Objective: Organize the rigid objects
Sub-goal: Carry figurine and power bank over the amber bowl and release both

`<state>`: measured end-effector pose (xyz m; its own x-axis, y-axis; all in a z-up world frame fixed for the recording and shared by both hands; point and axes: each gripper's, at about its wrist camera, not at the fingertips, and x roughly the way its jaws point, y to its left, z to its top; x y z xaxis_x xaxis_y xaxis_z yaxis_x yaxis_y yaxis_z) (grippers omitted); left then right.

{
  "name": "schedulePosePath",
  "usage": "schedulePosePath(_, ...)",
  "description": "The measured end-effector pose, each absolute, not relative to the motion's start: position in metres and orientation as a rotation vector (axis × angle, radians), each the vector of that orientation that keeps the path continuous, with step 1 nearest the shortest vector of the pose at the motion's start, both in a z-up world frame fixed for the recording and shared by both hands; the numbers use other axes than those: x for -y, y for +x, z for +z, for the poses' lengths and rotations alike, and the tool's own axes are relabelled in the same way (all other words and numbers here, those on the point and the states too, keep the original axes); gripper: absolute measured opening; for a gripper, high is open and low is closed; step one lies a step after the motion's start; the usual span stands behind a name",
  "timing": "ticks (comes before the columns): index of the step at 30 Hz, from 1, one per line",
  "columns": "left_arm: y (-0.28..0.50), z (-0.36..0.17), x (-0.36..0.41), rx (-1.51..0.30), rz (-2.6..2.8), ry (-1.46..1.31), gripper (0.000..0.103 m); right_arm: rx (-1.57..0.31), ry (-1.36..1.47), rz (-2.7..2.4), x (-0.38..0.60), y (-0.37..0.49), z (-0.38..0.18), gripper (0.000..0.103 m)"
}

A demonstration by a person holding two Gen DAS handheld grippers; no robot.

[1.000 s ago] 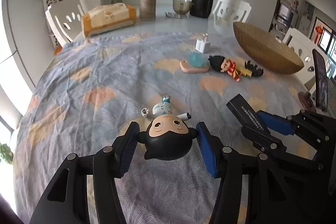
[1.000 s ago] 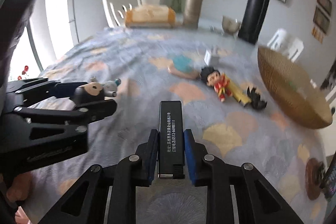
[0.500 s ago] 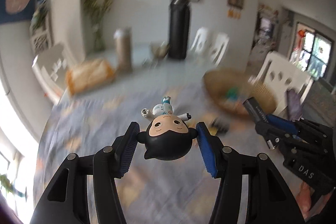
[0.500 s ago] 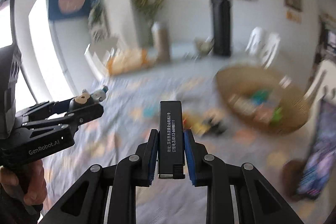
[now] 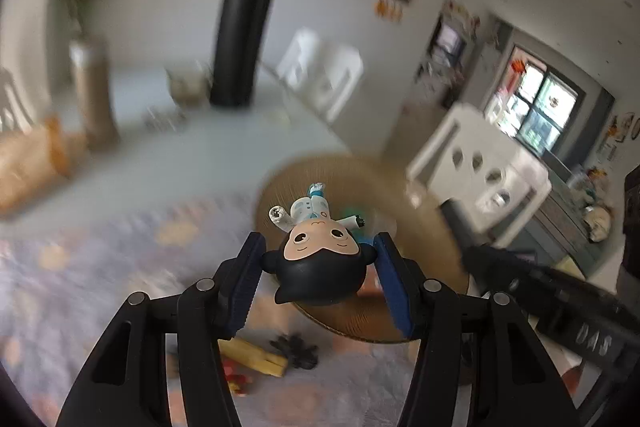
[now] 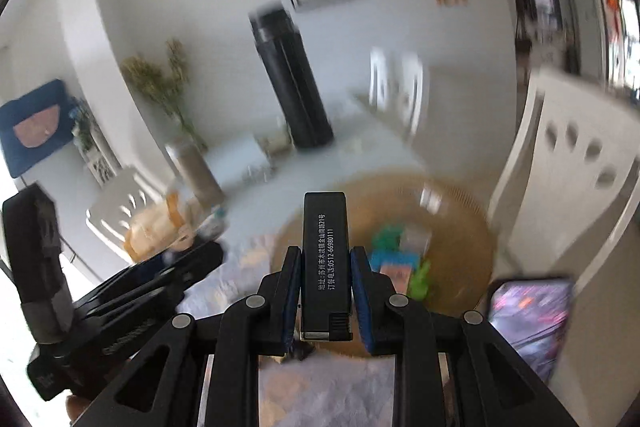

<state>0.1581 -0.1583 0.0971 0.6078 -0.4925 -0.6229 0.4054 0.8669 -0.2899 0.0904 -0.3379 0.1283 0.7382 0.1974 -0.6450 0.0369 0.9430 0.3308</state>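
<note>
In the left wrist view the left gripper (image 5: pixel 320 259) is clamped on the black-haired head of a small figurine (image 5: pixel 320 259), its white and blue body pointing away, in front of a woven basket (image 5: pixel 432 227) on the patterned tablecloth (image 5: pixel 100 267); another figurine (image 5: pixel 256 359) lies on the cloth near the basket's near rim. In the right wrist view the right gripper (image 6: pixel 326 295) is clamped on a black lighter (image 6: pixel 325 263) with white print, held in front of the basket (image 6: pixel 472 227), which has blurred colourful items inside, with a phone (image 6: pixel 528 315) at the right.

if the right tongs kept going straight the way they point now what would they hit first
Most likely the woven basket and the small toys in it; the black lighter they grip points at it. Blur leaves depth unclear.
</note>
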Motion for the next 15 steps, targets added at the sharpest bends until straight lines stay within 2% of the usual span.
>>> schedulePosePath(6, 0.198, 0.042, 0.179, -0.970, -0.729, -0.250, 0.053, -0.889, 0.331, 0.053, 0.334, 0.110, 0.085, 0.024)
schedulePosePath(9, 0.195, 0.042, 0.184, -0.959, -0.715, -0.209, 0.056, -0.941, 0.365, 0.044, 0.339, 0.113, 0.075, 0.025)
schedulePosePath(10, 0.194, 0.044, 0.180, -0.963, -0.714, -0.217, 0.064, -0.940, 0.380, 0.057, 0.341, 0.112, 0.076, 0.025)
schedulePosePath(12, 0.190, 0.054, 0.168, -0.933, -0.735, -0.262, 0.069, -0.916, 0.382, 0.063, 0.345, 0.111, 0.084, 0.026)
schedulePosePath(15, 0.172, 0.073, 0.144, -0.867, -0.697, -0.243, 0.070, -0.822, 0.338, 0.034, 0.343, 0.094, 0.107, 0.027)
